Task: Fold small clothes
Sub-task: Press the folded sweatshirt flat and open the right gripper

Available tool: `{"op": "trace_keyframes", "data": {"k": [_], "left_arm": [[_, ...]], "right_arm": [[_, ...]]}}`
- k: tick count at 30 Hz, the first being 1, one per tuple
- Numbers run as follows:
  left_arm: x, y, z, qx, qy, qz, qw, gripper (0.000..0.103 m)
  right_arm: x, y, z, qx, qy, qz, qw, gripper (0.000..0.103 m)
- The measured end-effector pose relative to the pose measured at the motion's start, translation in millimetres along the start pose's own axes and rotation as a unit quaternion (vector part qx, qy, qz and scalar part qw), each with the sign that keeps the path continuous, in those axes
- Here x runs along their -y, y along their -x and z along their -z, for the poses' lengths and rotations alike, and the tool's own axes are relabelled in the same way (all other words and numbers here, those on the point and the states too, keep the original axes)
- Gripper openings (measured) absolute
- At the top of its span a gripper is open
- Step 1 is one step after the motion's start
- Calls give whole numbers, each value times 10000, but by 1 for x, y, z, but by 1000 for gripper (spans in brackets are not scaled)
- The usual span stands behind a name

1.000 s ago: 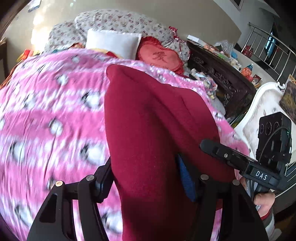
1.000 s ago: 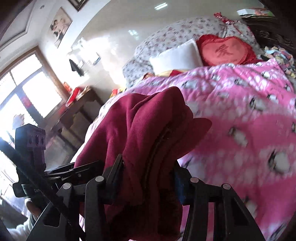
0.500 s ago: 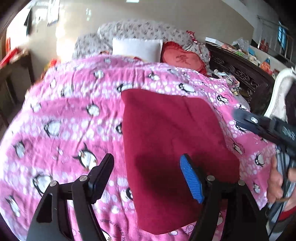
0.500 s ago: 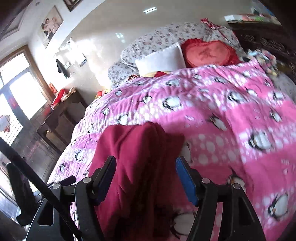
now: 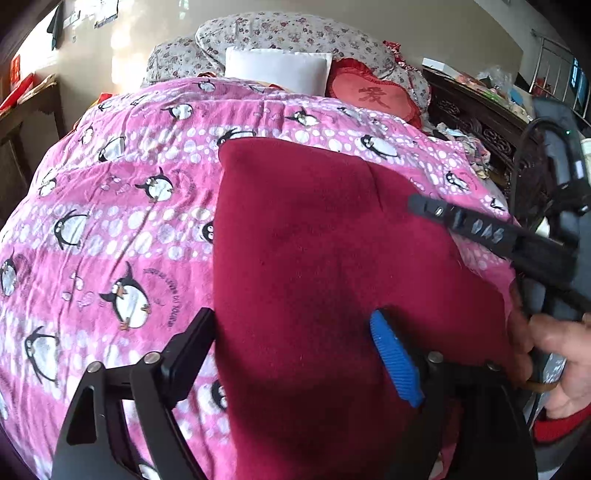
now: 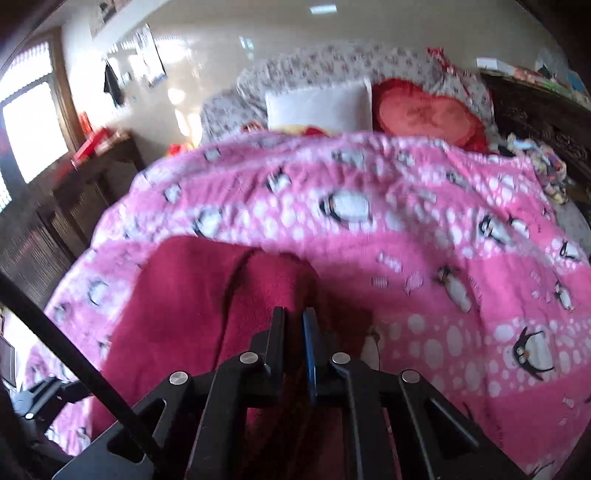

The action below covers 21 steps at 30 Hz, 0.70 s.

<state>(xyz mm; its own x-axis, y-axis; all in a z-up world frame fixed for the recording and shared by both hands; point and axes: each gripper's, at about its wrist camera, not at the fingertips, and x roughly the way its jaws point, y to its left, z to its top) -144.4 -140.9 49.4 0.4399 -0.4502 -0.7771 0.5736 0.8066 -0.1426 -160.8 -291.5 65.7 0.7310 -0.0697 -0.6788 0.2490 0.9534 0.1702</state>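
A dark red fleece garment (image 5: pixel 325 266) lies spread flat on the pink penguin blanket (image 5: pixel 110 221). My left gripper (image 5: pixel 295 354) hovers over the garment's near edge. Its jaws are opening wide, and the cloth lies under them with neither the black finger nor the blue pad (image 5: pixel 395 358) pressing on it. In the right wrist view the same garment (image 6: pixel 192 306) sits at lower left with a fold line running through it. My right gripper (image 6: pixel 294 325) is shut just above its right part, and I see no cloth pinched between the fingers.
A white pillow (image 5: pixel 277 70), a red heart cushion (image 5: pixel 373 99) and floral bedding (image 5: pixel 288 33) lie at the bed's head. Dark carved furniture (image 5: pixel 480 118) stands to the right. A hand (image 5: pixel 554 350) holds the right tool's handle beside the garment. A dark cabinet (image 6: pixel 74 199) stands left of the bed.
A second ago both grippers held the red garment up. It now lies flat on the blanket. The left jaws have let go and widened; the right jaws released it, then closed.
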Motion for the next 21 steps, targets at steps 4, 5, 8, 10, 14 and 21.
{"op": "trace_keyframes", "data": {"k": [4,5,8,10,14,21], "left_arm": [[0,-1,2,-50,63,14,10000,87],[-1,0,2,-54,65,12,10000,87],[-4,10,2,-35,57,-77,9999,87],[-6,18,4,24,44,-138,9999,87],[-11,28,8,114,9,-290,9995,87],[-14,31,16,104,3,-335,9994,87]], "right_arm": [[5,8,3,15,-69,-114,9999,12],[5,15,2,48,-128,-154,9998,16],[-6,47,7,261,-30,-211,9994,17],[-21,67,13,374,196,-292,9987,17],[-47,83,32,304,515,-467,9971,17],[-40,47,60,-198,735,334,9965,21]]}}
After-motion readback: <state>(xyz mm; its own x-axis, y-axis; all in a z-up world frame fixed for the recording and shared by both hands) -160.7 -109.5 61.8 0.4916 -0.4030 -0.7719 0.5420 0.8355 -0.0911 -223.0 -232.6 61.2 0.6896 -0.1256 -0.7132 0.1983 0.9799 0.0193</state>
